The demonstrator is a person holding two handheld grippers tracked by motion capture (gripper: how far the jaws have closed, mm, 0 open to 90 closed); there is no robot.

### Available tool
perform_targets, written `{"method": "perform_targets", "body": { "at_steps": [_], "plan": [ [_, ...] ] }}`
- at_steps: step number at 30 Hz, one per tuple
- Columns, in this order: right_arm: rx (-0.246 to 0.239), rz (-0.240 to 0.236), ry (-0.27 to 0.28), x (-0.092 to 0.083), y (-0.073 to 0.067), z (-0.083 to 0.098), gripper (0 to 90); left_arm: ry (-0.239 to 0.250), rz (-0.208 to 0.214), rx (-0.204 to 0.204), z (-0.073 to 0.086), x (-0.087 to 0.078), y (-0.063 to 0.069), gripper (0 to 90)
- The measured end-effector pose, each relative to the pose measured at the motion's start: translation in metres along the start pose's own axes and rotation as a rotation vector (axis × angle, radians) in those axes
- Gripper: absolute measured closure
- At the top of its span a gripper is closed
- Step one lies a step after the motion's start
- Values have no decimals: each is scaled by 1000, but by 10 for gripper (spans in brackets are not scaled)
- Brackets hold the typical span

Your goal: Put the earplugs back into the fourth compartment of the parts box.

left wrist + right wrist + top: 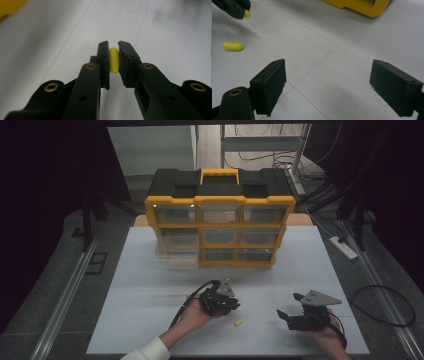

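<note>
The left gripper [114,53] clamps a yellow plug [114,60], its long axis running along the jaws, in front of the organizer [220,217]. The right gripper [328,82] gapes empty.

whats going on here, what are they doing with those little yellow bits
A person holds a gripper in each hand over a white table. The left gripper is shut on a small yellow piece. A second yellow piece lies loose on the table between the two grippers. The right gripper hangs open and holds nothing. Behind them stands a yellow and black organizer box, one clear drawer at its left pulled out.
</note>
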State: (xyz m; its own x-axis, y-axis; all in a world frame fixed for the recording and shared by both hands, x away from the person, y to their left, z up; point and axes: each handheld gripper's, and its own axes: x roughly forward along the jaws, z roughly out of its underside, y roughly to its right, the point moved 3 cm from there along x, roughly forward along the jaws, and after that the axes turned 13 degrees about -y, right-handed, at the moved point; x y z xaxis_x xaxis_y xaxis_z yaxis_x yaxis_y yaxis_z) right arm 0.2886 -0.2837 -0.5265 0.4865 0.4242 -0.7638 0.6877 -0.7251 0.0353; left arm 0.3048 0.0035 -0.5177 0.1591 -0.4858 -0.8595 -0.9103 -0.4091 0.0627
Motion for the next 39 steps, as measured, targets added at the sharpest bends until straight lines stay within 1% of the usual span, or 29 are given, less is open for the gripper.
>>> {"method": "perform_targets", "body": {
  "at_steps": [4,8,13,19,28,39],
  "plan": [
    [1,1,1,0,0,0,146,76,-9,-25,3,-14,-5,793],
    [0,1,2,0,0,0,146,142,-5,-50,5,-26,-8,792],
    [-2,1,1,0,0,0,146,201,-6,-59,5,-38,-9,790],
    [-4,1,1,0,0,0,146,241,-14,-66,5,-53,-11,788],
    [-3,2,-2,1,0,0,146,296,-27,-92,8,-74,-18,787],
    [-4,3,-1,1,0,0,146,368,-62,-108,11,-103,-24,787]
  ]
}}
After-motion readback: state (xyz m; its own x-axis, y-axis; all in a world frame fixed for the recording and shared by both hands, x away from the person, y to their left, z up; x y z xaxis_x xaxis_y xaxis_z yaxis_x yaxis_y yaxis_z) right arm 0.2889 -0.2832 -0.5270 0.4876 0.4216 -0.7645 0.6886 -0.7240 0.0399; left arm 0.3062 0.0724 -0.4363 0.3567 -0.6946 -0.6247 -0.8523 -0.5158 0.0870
